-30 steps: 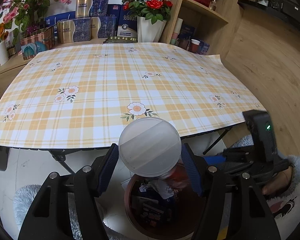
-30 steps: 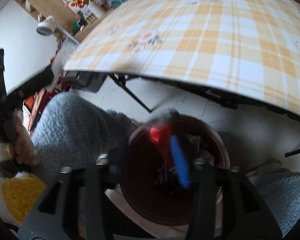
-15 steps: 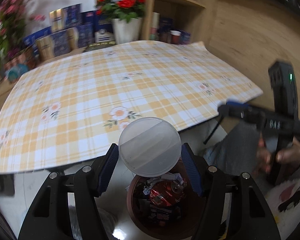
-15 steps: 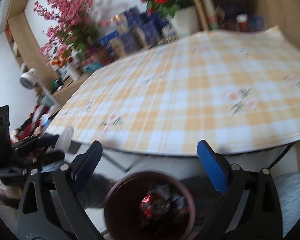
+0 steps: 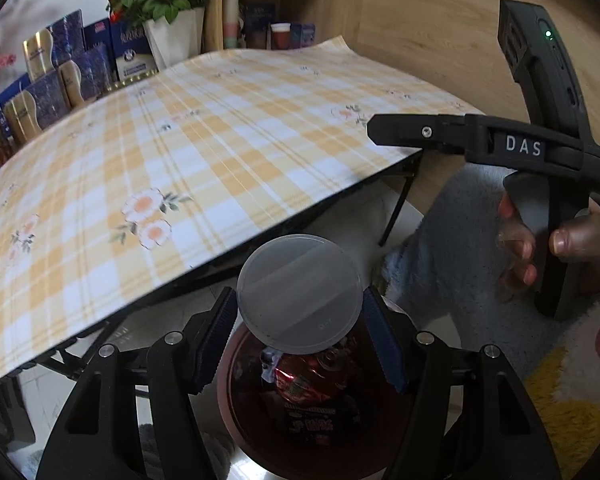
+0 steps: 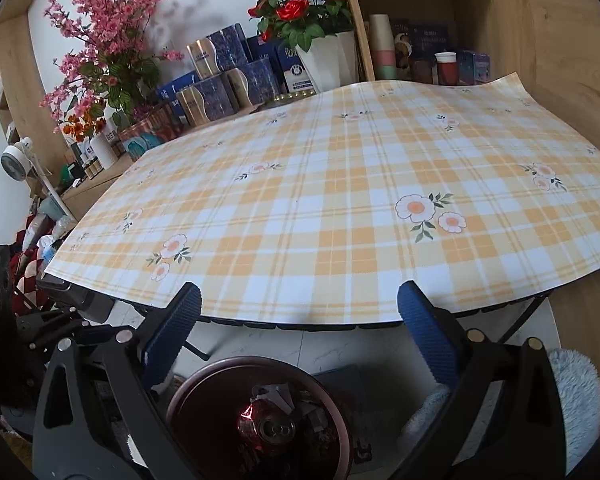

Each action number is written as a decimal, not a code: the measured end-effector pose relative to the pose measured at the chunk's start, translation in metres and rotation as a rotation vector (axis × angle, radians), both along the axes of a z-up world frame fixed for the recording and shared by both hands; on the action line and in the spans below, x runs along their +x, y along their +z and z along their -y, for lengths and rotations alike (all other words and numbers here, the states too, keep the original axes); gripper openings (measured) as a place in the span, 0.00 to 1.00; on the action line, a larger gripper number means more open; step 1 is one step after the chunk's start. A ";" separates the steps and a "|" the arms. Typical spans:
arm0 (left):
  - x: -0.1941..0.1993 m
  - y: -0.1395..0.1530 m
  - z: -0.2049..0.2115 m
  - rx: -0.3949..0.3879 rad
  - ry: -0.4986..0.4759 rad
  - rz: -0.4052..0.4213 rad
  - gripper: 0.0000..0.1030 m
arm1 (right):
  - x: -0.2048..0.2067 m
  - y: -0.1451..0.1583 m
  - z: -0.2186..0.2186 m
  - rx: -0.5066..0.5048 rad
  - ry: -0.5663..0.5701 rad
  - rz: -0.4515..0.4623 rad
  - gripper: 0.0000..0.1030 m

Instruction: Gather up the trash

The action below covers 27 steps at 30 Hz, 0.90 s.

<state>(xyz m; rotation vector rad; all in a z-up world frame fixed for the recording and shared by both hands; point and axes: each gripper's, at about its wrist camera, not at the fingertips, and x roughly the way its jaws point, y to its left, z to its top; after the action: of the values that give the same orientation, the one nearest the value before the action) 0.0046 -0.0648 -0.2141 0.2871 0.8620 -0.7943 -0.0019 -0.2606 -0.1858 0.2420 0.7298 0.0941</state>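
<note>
Trash collection near its end, one plastic cup left to drop.
The left gripper (image 5: 298, 330) is clenched on a translucent plastic cup (image 5: 299, 293), held just above the dark red bin (image 5: 236, 408) on the floor at the near edge of the table (image 6: 340, 200). The right gripper (image 6: 298, 338), its jaws having just been opening, stands released and empty over the bin, where a crushed red can (image 6: 266, 426) and wrappers already lie. No trash shows on the checked tablecloth; judging by that, only the cup's release remains.
</note>
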 end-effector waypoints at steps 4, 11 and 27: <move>0.007 -0.009 -0.002 0.007 0.021 -0.048 0.61 | 0.001 -0.002 -0.001 -0.001 0.000 -0.009 0.94; 0.010 -0.013 -0.005 0.003 0.042 -0.077 0.61 | 0.000 -0.003 -0.001 0.000 0.001 -0.015 0.94; 0.024 -0.012 -0.018 0.007 0.165 -0.078 0.93 | 0.000 -0.005 0.000 0.010 -0.003 -0.027 0.94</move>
<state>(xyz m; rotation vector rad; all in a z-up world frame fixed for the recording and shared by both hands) 0.0285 -0.0466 -0.2257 0.1891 0.9489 -0.6526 -0.0016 -0.2606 -0.1911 0.2539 0.7558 0.0917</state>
